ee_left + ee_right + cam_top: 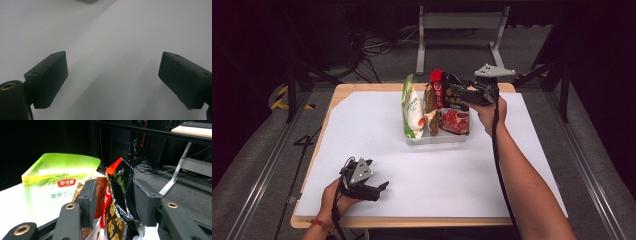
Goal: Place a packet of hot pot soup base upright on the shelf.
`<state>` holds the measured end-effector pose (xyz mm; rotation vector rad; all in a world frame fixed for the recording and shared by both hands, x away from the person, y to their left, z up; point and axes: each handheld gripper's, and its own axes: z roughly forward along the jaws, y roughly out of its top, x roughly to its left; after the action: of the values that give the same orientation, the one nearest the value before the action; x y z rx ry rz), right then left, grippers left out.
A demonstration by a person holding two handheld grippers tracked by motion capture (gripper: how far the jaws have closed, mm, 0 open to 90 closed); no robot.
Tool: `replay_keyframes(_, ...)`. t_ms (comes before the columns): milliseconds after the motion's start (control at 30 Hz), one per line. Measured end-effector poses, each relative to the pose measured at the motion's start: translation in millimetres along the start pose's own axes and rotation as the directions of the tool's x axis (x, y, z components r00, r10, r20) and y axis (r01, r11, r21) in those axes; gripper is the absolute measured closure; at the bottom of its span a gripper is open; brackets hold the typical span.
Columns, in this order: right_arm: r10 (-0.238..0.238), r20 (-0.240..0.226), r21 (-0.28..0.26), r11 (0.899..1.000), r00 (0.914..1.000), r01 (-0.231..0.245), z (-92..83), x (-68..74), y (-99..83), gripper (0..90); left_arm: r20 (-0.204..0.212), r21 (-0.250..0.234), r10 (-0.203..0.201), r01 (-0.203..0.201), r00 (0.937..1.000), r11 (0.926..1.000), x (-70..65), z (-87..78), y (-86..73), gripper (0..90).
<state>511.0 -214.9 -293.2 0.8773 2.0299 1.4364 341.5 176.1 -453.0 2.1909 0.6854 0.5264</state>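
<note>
While the left gripper (384, 186) is sitting down on the white worktop (512, 165) with its jaws spread and nothing in them, three snack bags are standing upright in a clear tray (438, 138): a green bag (411, 107), a brown bag (430, 107), then a black-and-red bag (451, 102). The right gripper (113, 195) is straddling that last bag's top, jaws loosened, not squeezing.

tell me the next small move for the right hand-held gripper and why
Probably draw the right hand-held gripper back off the black-and-red packet: the packet stands in the clear tray with the other two, and the jaws look parted around its top, not pinching.
</note>
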Motion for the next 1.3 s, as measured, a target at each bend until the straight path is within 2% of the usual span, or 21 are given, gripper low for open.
replay_keyframes(233,-0.016,-0.009,0.003,1.0,0.9998,0.016,-5.6,2.4,-0.8,52.0,0.002,0.0,0.002,-0.002,1.0,1.0,-0.8,0.3,0.4,9.6)
replay_keyframes(433,-0.038,0.013,0.016,0.999,0.9992,0.037,-9.8,6.0,-5.8,54.5,0.0,0.007,0.0,0.0,1.0,1.0,-1.0,0.8,-0.2,9.6)
replay_keyframes(533,-0.026,0.001,0.009,1.0,0.9997,0.026,-13.5,3.0,-9.5,62.9,-0.002,0.009,-0.001,0.001,1.0,1.0,-1.4,1.3,-0.1,9.6)
replay_keyframes(633,-0.02,-0.009,0.002,1.0,0.9998,0.02,-17.5,-1.5,-13.3,67.4,-0.001,0.01,0.001,-0.001,1.0,0.9999,-2.0,1.6,0.5,9.6)
replay_keyframes(733,-0.02,0.007,0.009,1.0,0.9998,0.02,-19.5,-3.2,-15.1,65.8,-0.002,0.012,0.0,0.0,1.0,0.9999,-2.3,2.0,0.5,9.6)
replay_keyframes(800,-0.019,0.029,0.02,1.0,0.9994,0.018,-21.7,-5.9,-17.6,61.4,-0.002,0.014,0.003,-0.002,1.0,0.9999,-2.3,2.0,0.4,9.6)
replay_keyframes(867,-0.013,0.045,0.005,1.0,0.9989,0.013,-25.5,-7.8,-20.5,59.7,-0.002,0.014,0.002,-0.002,1.0,0.9999,-2.1,1.9,0.3,9.6)
replay_keyframes(900,-0.008,0.039,0.001,1.0,0.9992,0.008,-27.2,-9.5,-22.2,60.6,-0.001,0.014,0.001,-0.001,1.0,0.9999,-2.0,1.9,0.3,9.6)
replay_keyframes(933,0.003,0.024,-0.001,1.0,0.9997,-0.003,-28.4,-11.1,-24.4,65.2,-0.001,0.015,0.001,-0.001,1.0,0.9999,-1.9,2.1,0.3,9.6)
replay_keyframes(1000,-0.001,0.015,-0.006,1.0,0.9999,0.001,-30.7,-12.4,-29.4,70.5,0.0,0.018,0.002,-0.002,1.0,0.9998,-2.0,2.8,0.3,9.6)
replay_keyframes(1067,0.012,0.009,-0.01,1.0,0.9999,-0.012,-33.5,-13.9,-30.6,68.9,0.0,0.02,0.004,-0.004,1.0,0.9998,-2.3,3.2,0.4,9.6)
replay_keyframes(1133,0.027,-0.002,-0.015,1.0,0.9996,-0.027,-34.8,-15.3,-30.5,60.4,-0.002,0.02,0.003,-0.003,1.0,0.9998,-2.7,3.0,0.8,9.6)
replay_keyframes(1167,0.021,0.014,-0.015,1.0,0.9997,-0.021,-36.1,-14.9,-29.5,57.0,-0.001,0.018,0.003,-0.003,1.0,0.9998,-2.8,3.0,0.8,9.6)
replay_keyframes(1300,0.009,0.015,-0.021,1.0,0.9998,-0.008,-40.8,-12.9,-26.8,56.8,-0.001,0.018,0.003,-0.003,1.0,0.9998,-2.5,2.9,0.3,9.6)
